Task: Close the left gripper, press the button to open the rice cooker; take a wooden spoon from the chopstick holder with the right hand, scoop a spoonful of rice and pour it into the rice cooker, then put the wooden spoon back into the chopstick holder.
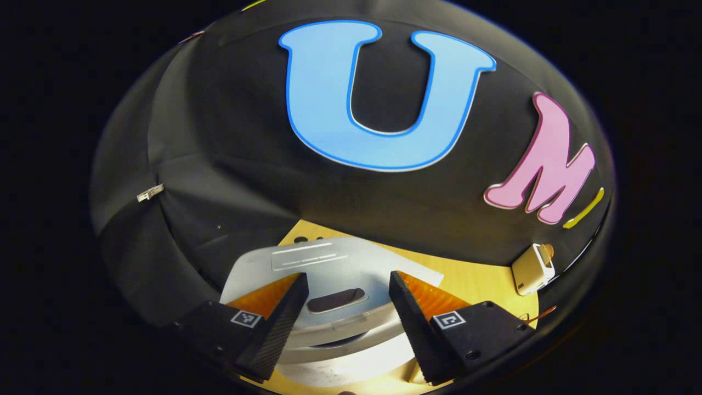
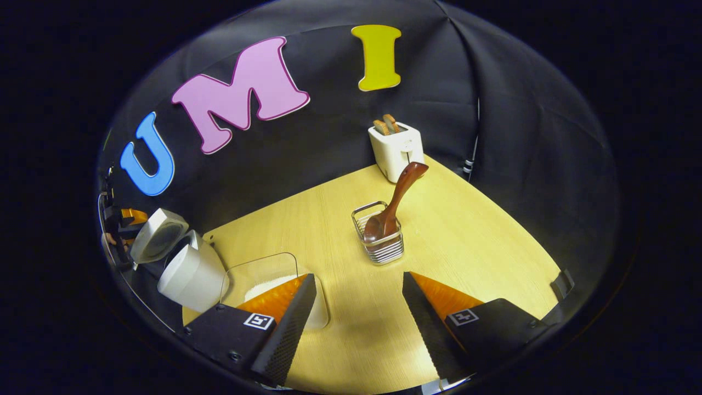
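Fingers of the left gripper (image 1: 348, 323) stand apart over the rice cooker (image 1: 329, 291), whose lid is raised in the right gripper view, so the button step looks done. Right gripper (image 2: 359, 323) fingers are also spread, holding nothing. Ahead of them, the wooden spoon (image 2: 396, 197) leans in the chopstick holder (image 2: 378, 241) on the tabletop (image 2: 482, 241); rice (image 2: 269, 286) sits beside their left finger. Next: reach forward and pinch the spoon handle.

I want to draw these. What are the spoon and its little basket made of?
The spoon looks like dark wood, smooth and polished, since light shines off its reddish-brown handle. The basket looks like shiny metal wire: thin silvery bars with gaps between them.
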`<action>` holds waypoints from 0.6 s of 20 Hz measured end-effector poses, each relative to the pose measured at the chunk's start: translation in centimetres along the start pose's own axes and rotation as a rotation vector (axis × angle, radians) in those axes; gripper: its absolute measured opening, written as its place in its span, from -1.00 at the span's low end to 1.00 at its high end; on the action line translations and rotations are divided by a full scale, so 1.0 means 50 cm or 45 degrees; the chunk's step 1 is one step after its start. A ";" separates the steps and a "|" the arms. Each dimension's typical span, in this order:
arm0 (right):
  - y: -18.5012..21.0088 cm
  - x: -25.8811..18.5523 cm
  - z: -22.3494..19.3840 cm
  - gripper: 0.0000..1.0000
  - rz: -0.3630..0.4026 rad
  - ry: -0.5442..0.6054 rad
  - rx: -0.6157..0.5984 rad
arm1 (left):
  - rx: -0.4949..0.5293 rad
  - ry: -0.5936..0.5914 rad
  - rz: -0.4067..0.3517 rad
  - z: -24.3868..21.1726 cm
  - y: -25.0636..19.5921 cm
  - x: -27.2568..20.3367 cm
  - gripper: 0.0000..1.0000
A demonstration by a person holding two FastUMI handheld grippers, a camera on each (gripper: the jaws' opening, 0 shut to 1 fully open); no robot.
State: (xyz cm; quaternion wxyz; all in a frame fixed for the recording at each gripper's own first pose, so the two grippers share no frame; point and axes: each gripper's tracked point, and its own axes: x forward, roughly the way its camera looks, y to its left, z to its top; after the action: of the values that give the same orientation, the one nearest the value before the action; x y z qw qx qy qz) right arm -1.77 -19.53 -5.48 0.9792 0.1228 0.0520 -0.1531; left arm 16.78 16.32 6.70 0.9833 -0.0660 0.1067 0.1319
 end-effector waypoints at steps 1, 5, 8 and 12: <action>0.002 0.002 -0.003 0.97 0.010 0.011 -0.012 | 0.012 -0.012 0.017 -0.018 -0.003 0.003 0.96; 0.011 0.013 -0.015 0.97 0.042 0.046 -0.037 | 0.069 -0.022 0.064 -0.091 -0.012 0.016 0.97; 0.013 0.017 -0.020 0.97 0.054 0.051 -0.064 | 0.085 -0.002 0.069 -0.146 -0.014 0.032 0.96; 0.011 0.017 -0.033 0.97 0.061 0.068 -0.070 | 0.163 0.010 0.126 -0.195 -0.002 0.056 0.96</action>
State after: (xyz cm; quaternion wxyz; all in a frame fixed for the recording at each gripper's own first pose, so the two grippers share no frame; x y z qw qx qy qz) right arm -0.92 -18.82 -7.06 0.9838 0.1013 0.0795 -0.1248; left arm 17.55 15.36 -3.36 0.9774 0.0018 0.1219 0.1729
